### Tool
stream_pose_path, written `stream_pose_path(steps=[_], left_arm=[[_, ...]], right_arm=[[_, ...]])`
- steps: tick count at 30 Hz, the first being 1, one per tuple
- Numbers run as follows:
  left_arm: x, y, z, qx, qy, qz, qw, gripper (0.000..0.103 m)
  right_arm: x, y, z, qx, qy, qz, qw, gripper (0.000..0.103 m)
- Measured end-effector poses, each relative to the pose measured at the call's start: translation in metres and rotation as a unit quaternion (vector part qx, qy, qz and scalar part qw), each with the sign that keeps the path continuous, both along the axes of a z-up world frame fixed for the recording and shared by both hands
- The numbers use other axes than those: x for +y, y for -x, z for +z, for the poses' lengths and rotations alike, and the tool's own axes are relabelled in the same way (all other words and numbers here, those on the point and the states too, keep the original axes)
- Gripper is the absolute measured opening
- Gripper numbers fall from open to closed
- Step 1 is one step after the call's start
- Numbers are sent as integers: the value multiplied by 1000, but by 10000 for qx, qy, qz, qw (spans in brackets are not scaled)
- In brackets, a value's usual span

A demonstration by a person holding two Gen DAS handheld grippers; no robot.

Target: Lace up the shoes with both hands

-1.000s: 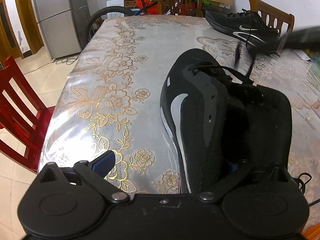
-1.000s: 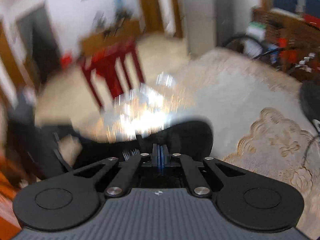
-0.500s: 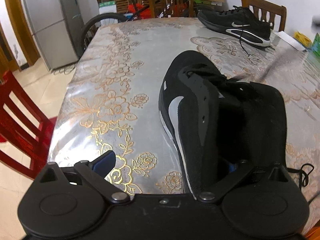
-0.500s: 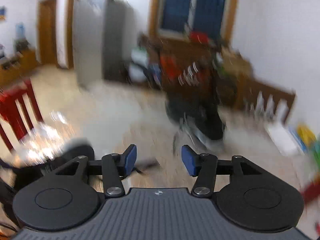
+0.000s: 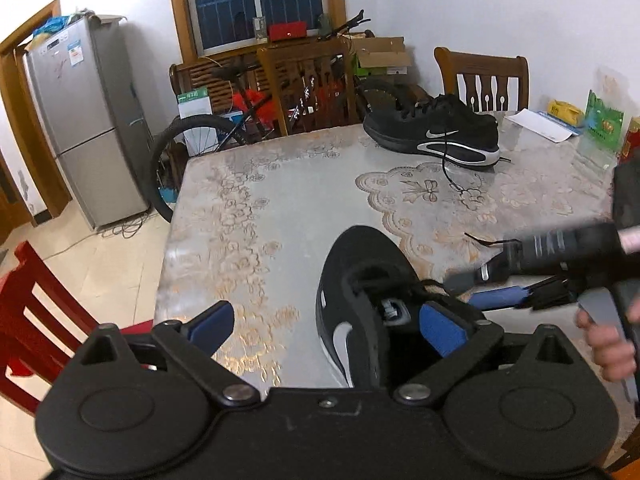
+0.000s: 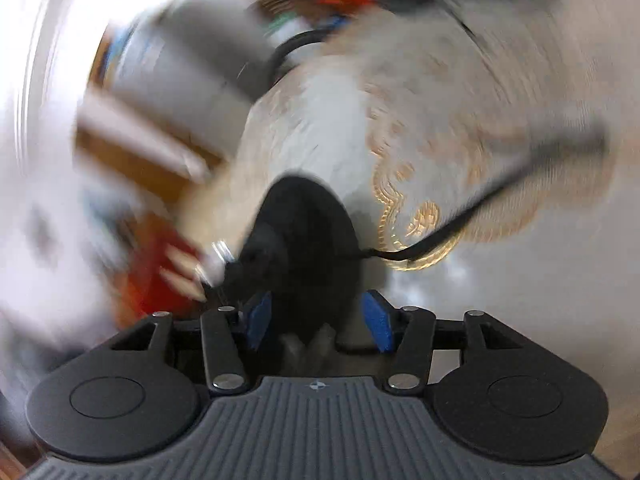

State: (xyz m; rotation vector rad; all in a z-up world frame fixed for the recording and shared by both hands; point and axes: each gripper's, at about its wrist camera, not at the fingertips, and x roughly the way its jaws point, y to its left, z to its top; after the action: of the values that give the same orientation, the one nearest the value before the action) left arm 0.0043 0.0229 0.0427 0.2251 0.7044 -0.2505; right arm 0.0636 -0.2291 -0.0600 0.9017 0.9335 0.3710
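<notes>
Left wrist shows second shoe (image 5: 434, 130) (right blurred).

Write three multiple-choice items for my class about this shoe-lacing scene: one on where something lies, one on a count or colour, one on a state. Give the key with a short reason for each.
1. Where is the second shoe?
A. On the far side of the table, before a wooden chair
B. On the floor by the fridge
C. On the red chair

2. How many black shoes are on the table?
A. One
B. Two
C. Three

3. How do the left gripper's pads stand?
A. Pressed together
B. Wide apart, the near shoe's side between them
C. Clamped on a lace

Key: 1 A, it rests on the tabletop in front of the wooden chair. 2 B, one near, one far. 3 B, the blue pads stand well apart, one of them inside the shoe.
</notes>
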Motion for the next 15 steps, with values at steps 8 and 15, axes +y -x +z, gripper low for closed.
stream_pose_path(steps=[8,15], left_arm=[[-25,-24,-6,206,-157,-92,9996,97],[-66,-38,-6,-165,-477,-1097,9927,94]], right_arm=[[-17,-26,-25,388,-953,-875,9908,23],[-8,-34,65,-1509,-921,129,9842,3]])
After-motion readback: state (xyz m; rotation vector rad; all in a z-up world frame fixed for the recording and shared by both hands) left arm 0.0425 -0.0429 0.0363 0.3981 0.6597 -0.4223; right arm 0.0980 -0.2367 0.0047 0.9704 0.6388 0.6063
